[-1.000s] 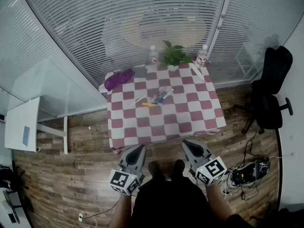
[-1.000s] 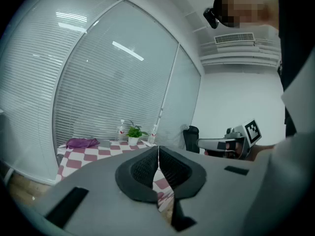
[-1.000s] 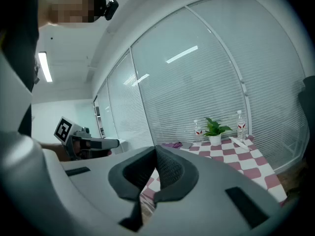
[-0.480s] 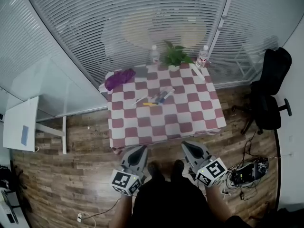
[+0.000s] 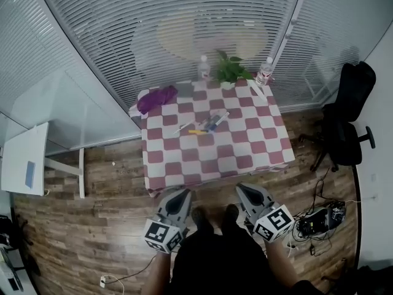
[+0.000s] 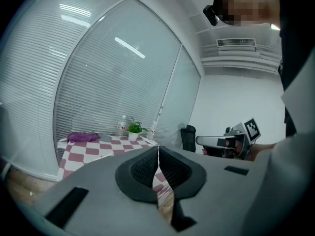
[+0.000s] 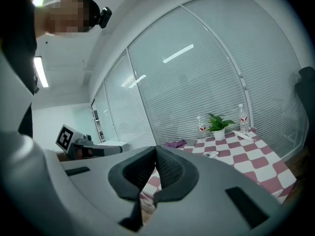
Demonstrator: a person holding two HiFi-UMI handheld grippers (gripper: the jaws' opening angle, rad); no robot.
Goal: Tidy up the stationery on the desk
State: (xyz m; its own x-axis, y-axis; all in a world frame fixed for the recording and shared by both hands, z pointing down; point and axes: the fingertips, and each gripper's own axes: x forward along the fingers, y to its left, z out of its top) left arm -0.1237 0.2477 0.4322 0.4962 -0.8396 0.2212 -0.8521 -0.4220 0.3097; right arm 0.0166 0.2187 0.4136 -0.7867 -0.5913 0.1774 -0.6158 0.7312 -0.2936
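Overhead, pens [image 5: 206,125] are lying loose near the middle of the checkered table [image 5: 245,158], a little toward its far edge, while the left gripper [image 5: 178,195] and right gripper [image 5: 247,191] are hovering off its near edge. Left gripper view: jaws are pressing together, empty. Right gripper view: jaws likewise clenching on nothing, table lying ahead.

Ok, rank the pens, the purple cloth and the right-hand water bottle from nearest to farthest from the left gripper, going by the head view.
From the left gripper, which is shut and empty:
1. Pens, in the middle of the checkered table.
2. Purple cloth, at the far left corner.
3. Right-hand water bottle, at the far right corner.
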